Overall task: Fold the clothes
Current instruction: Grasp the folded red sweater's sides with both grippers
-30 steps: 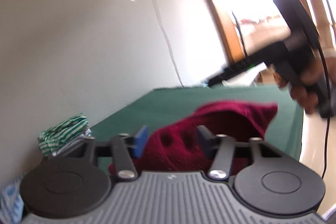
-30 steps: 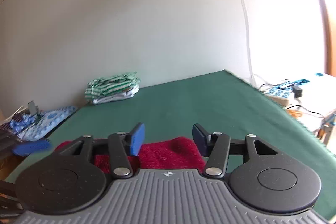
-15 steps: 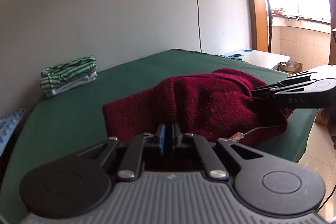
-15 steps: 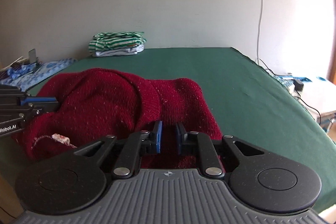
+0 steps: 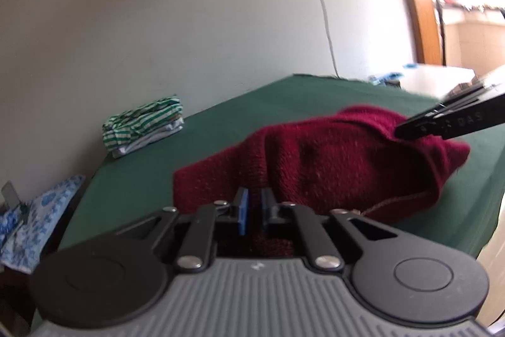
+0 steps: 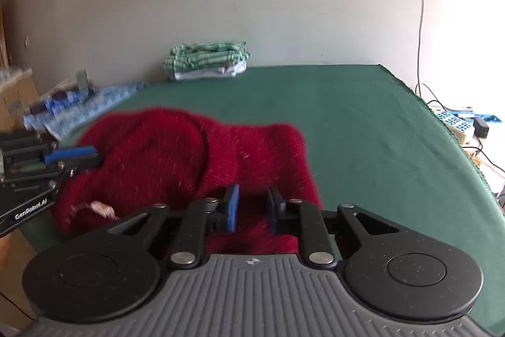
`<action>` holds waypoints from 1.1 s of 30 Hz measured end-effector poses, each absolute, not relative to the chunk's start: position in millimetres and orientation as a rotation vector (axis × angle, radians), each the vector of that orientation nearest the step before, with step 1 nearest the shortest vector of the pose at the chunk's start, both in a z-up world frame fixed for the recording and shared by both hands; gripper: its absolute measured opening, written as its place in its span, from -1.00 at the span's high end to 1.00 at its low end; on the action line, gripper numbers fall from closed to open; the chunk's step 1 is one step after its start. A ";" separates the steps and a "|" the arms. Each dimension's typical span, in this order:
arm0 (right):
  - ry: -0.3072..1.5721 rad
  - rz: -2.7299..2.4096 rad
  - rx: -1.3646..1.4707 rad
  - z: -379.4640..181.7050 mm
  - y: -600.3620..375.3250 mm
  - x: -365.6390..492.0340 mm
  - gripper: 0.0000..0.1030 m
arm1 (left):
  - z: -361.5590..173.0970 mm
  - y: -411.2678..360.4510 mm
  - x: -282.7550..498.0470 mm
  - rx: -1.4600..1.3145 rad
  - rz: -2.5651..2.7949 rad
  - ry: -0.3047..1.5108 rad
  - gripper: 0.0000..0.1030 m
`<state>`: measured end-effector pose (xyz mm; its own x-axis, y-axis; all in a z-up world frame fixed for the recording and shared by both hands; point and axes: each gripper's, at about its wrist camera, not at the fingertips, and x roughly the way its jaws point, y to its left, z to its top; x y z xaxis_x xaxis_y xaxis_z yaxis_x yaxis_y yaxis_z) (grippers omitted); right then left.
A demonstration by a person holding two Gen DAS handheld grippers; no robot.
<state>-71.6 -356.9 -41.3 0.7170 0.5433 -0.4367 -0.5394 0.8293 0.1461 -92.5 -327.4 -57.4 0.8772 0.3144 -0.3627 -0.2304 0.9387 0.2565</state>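
A dark red knitted sweater (image 5: 341, 160) lies bunched on the green table (image 5: 284, 103); it also shows in the right wrist view (image 6: 176, 160). My left gripper (image 5: 254, 209) is nearly closed with red knit between its fingers at the sweater's near edge. My right gripper (image 6: 252, 212) has its fingers a little apart, with the sweater's edge lying between them. In the left wrist view the right gripper (image 5: 407, 131) reaches the sweater's far right fold. In the right wrist view the left gripper (image 6: 91, 158) sits at the sweater's left side.
A folded green-and-white striped stack (image 5: 143, 125) sits at the table's back by the wall, also in the right wrist view (image 6: 206, 60). A blue patterned cloth (image 6: 85, 106) lies off the left edge. A power strip and cables (image 6: 457, 122) lie beyond the right edge.
Both grippers came in and closed on the sweater's edge, then carried it forward over the table. The right gripper's fingers are now wider apart than half a second ago.
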 end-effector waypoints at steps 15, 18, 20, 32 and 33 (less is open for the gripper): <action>0.750 0.641 0.353 -69.0 -384.9 -24.3 0.45 | -61.4 -310.0 -79.0 -0.042 0.338 0.522 0.26; 0.745 0.657 0.407 -49.9 -405.4 -21.4 0.29 | -37.4 -301.0 -89.9 -0.088 0.319 0.528 0.12; 0.754 0.661 0.451 -43.7 -423.5 -16.7 -0.24 | -23.1 -291.7 -105.4 -0.117 0.361 0.472 -0.24; 1.013 0.830 0.561 -65.2 -439.6 28.1 -0.35 | -55.5 -219.7 -86.1 -0.435 0.283 0.569 -0.51; 1.035 0.850 0.566 -67.3 -437.8 31.9 -0.35 | -58.2 -216.8 -86.0 -0.449 0.266 0.569 -0.57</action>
